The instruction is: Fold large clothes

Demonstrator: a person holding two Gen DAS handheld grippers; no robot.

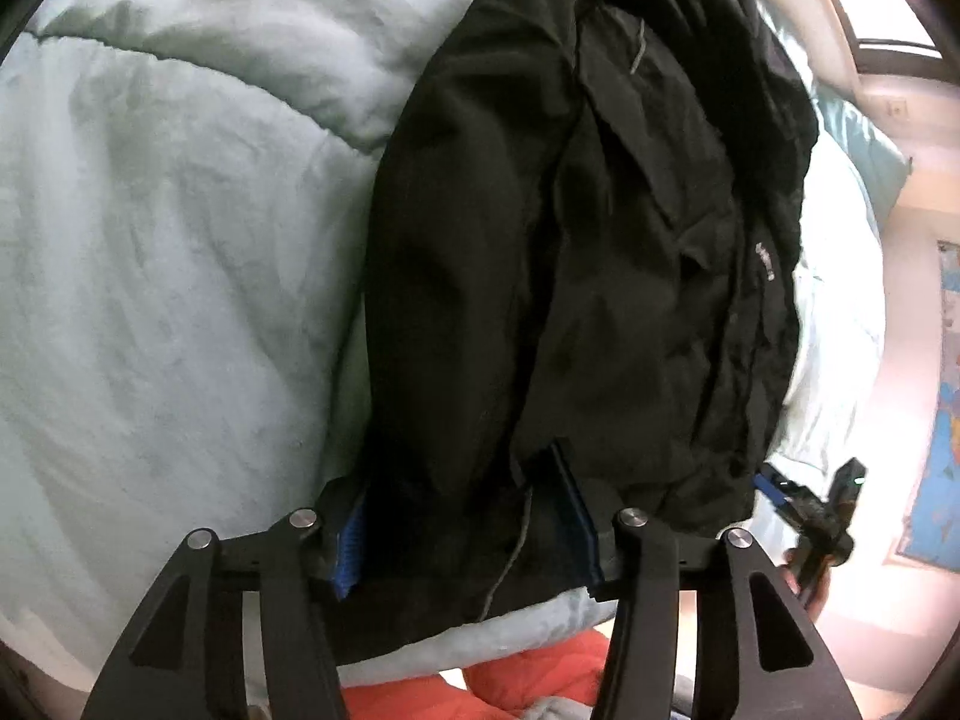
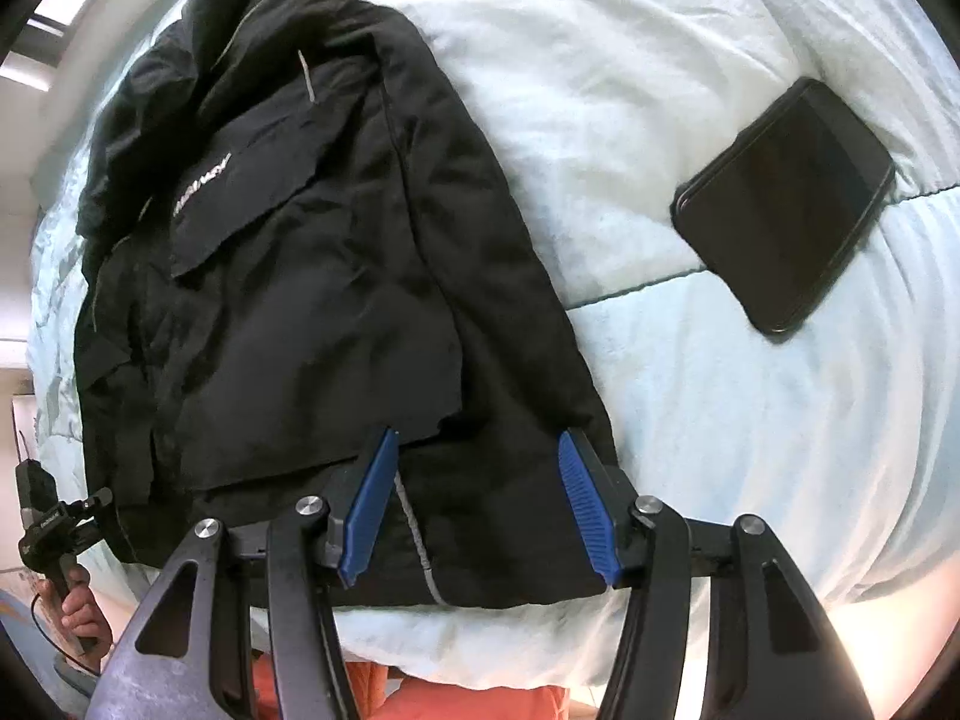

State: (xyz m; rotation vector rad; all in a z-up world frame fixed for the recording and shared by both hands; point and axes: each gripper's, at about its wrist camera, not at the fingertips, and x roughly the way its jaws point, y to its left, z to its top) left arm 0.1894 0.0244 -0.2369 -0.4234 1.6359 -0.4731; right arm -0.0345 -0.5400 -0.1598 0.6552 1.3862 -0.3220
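Black jacket collar cut off at the frame's top in left wrist view, white chest lettering too blurred to read, orange fabric cropped at bottom edge, wall poster clipped at right edge

A home bedroom: a bed under a puffy pale mint-green quilted duvet, a bright window beyond, and a colourful poster on the wall.

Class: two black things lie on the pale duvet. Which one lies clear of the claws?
The phone: a flat glossy rectangle alone on the duvet. The jacket is crumpled cloth, its hem between the right claw's fingers.
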